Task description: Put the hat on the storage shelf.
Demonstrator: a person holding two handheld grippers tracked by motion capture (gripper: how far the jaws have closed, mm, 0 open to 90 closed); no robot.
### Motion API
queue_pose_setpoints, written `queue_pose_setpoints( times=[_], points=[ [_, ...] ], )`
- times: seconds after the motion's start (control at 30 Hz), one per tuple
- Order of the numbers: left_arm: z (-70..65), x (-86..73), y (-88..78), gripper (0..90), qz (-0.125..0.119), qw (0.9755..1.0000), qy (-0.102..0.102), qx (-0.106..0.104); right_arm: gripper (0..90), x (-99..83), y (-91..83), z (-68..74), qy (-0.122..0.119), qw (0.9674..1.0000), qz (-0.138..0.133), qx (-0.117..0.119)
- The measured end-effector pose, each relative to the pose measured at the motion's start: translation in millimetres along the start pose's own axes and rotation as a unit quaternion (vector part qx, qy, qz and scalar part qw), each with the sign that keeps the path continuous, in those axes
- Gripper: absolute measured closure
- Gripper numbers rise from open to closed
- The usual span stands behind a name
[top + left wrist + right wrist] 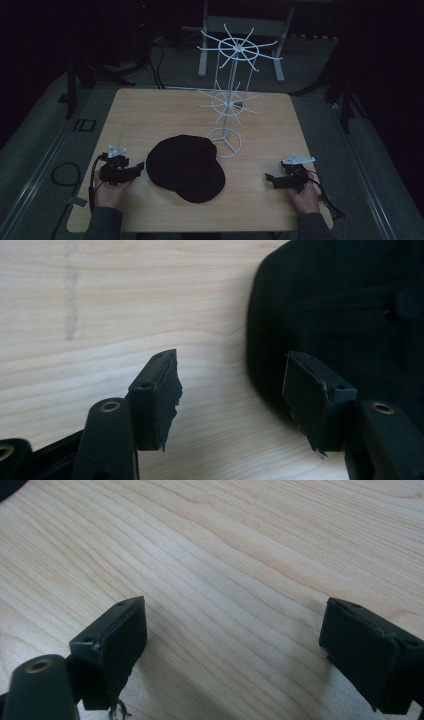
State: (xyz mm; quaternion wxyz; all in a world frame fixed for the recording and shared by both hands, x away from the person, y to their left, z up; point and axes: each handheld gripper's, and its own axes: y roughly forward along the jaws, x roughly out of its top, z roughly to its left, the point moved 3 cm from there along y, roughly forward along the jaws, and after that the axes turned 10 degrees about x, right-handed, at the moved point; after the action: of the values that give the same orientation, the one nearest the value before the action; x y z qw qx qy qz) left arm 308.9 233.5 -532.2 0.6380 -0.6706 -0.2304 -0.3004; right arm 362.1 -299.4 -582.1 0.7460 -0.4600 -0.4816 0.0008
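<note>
**A:** What sits nearest the camera on the pale wooden counter (150,110)?

**B:** Two hands at its near edge, each with a black hand-held gripper. The left hand-held gripper (141,165) hangs just beside the left rim of the soft black fabric cap (186,167), jaws parted and pointing at it. In the left gripper view one pad (161,395) stands over bare wood and the other overlaps the cap's dark edge (340,305); nothing is pinched between them.

**A:** And the other one?

**B:** The right hand-held gripper (270,178) rests well apart from the cap, off its right side, also released. The right gripper view shows its pads spread wide with only wood grain (240,580) between them.

**A:** Where exactly is the cap?

**B:** Lying flat at the middle of the counter, brim toward the person, between the two grippers and closer to the left one.

**A:** Anything behind it?

**B:** A white wire display rack (227,95) with two tiers of radiating prongs, its ring base just beyond the cap's right side.
</note>
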Motion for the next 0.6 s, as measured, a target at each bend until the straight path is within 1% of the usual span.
queue_pose_setpoints(
  times=[0.1, 0.27, 0.4, 0.43, 0.47, 0.5, 0.53, 0.57, 0.6],
  points=[
    [-8.9, 4.1, 0.7, 38.3, -0.002, 0.9999, 0.006, -0.009, 11.7, 0.0, 0.0, 0.1, 0.0, 1.0, 0.0, 0.0],
    [-23.3, 10.1, 1.6, 36.1, 0.001, 0.9994, 0.015, -0.031, 11.7, 0.0, 0.0, 0.2, 0.001, 1.0, 0.0, 0.0],
    [-33.1, 12.3, 5.6, 35.6, 0.006, 0.999, 0.021, -0.038, 11.7, 0.0, 0.0, 0.3, 0.001, 1.0, 0.0, -0.001],
    [-33.1, 12.3, 5.6, 35.3, 0.006, 0.999, 0.021, -0.038, 11.7, 0.0, 0.0, 0.3, 0.001, 1.0, 0.0, -0.001],
    [-37.9, 11.4, 11.3, 34.6, 0.017, 0.9988, 0.025, -0.039, 11.6, 0.0, 0.1, 0.3, 0.001, 1.0, 0.0, -0.001],
    [-39.8, 10.3, 15.2, 34.5, 0.025, 0.9985, 0.029, -0.04, 11.7, 0.0, 0.0, 0.4, 0.002, 1.0, 0.0, -0.001],
    [-41.0, 9.6, 17.5, 33.8, 0.03, 0.9983, 0.031, -0.038, 11.7, 0.0, 0.1, 0.4, 0.002, 1.0, 0.0, -0.001],
    [-41.0, 9.6, 17.5, 33.6, 0.03, 0.9983, 0.031, -0.038, 11.7, 0.0, 0.1, 0.4, 0.002, 1.0, 0.0, -0.001],
    [-43.8, 8.0, 24.2, 33.6, 0.047, 0.9979, 0.037, -0.025, 11.7, 0.0, 0.1, 0.4, 0.002, 1.0, 0.0, -0.001]
  ],
)
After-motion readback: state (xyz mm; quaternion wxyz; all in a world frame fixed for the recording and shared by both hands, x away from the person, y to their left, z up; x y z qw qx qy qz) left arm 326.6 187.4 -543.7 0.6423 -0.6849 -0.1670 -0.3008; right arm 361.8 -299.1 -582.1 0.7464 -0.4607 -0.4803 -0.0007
